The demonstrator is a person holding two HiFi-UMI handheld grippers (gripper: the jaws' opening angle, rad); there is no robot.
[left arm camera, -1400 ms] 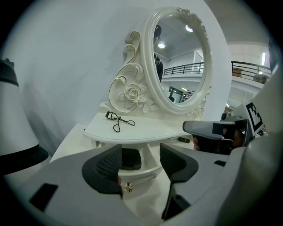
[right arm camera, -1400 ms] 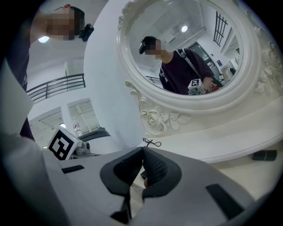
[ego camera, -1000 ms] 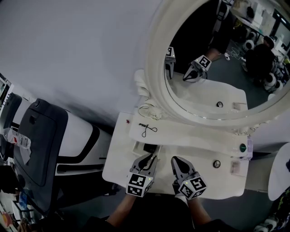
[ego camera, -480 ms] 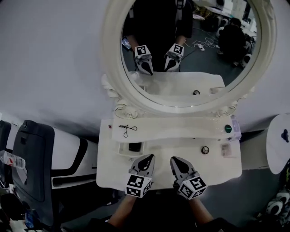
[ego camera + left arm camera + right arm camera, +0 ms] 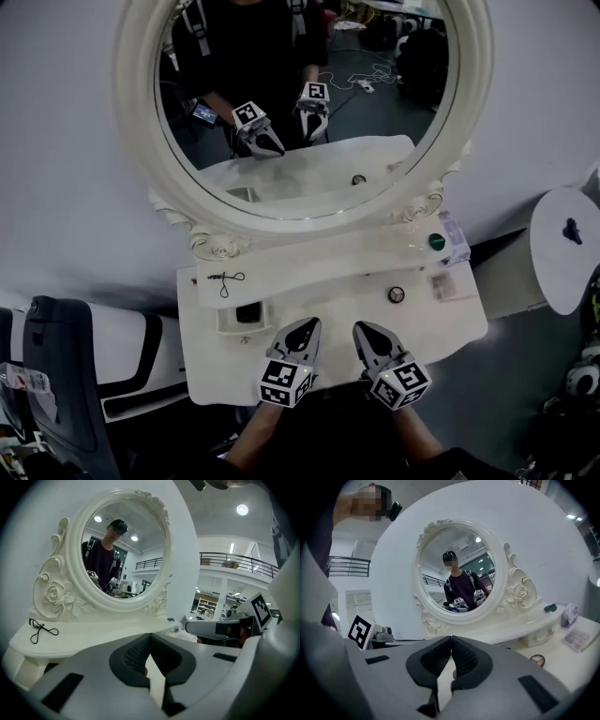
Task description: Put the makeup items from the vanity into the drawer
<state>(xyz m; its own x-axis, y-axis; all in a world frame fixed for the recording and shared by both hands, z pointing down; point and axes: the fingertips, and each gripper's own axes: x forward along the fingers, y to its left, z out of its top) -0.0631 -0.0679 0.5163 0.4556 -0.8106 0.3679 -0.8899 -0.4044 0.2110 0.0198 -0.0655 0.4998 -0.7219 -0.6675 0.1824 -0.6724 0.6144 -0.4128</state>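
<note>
Now that the left claw [image 5: 311, 324] has shut empty near the open drawer [image 5: 225, 326], it and the right claw [image 5: 360, 327] are both together, holding nothing; the eyelash curler [image 5: 225, 279] and the compact [image 5: 397, 294] are not yet put away.

The left gripper [image 5: 308, 326] and the right gripper [image 5: 362, 329] are light grey, long and pointed. Inside the jaws of each one are two black pads [image 5: 134, 655] with tiny ridges on them. Dark slots [image 5: 537, 693] are cut into the smooth grey shells. At the back of each gripper sits a cube. The left cube [image 5: 284, 382] and the right cube [image 5: 401, 384] are white with black square marks on their sides. The mirror [image 5: 436, 559] shows what the person wears: a dark top [image 5: 462, 587], pale straps [image 5: 451, 586] over both shoulders, and a dark cap [image 5: 449, 555] on the head.
</note>
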